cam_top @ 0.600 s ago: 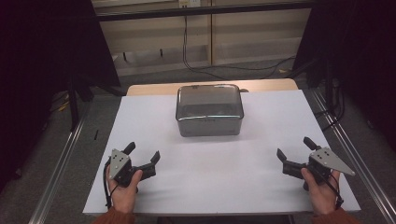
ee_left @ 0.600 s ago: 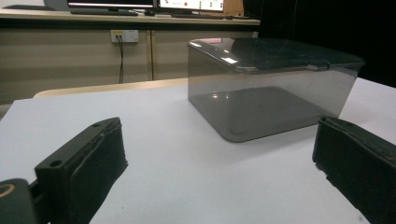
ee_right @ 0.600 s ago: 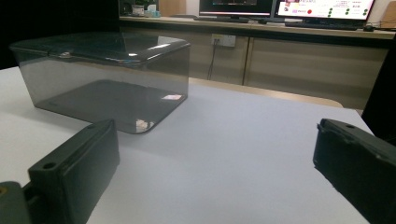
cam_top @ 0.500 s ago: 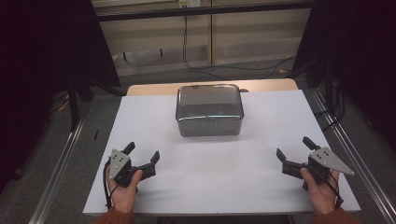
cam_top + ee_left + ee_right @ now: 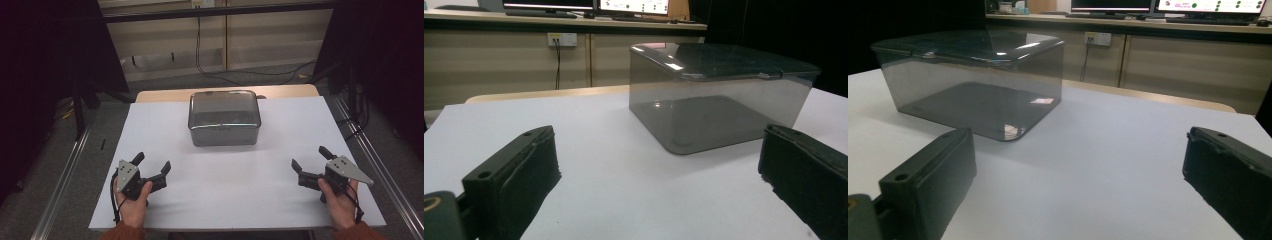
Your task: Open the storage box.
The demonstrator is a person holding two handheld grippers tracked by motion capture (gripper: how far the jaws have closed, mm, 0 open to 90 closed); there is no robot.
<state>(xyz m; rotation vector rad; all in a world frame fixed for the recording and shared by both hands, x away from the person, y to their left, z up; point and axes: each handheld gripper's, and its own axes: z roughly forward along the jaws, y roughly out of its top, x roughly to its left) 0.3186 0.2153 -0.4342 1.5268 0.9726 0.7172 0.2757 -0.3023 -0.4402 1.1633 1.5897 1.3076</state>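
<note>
Holding both claws low over the bench (image 5: 225, 200).
We had left claw (image 5: 151, 170) and right claw (image 5: 310, 164) gaping, empty; lidded box (image 5: 224, 118) sat well ahead.

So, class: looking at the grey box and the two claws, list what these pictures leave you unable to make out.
- Box contents: its smoky lid and walls blur them in the high view.
- Left claw: its tips are cut off by the bottom edge of the left gripper view.
- Monitor text: cropped by the top edge and too small in the right gripper view.
</note>
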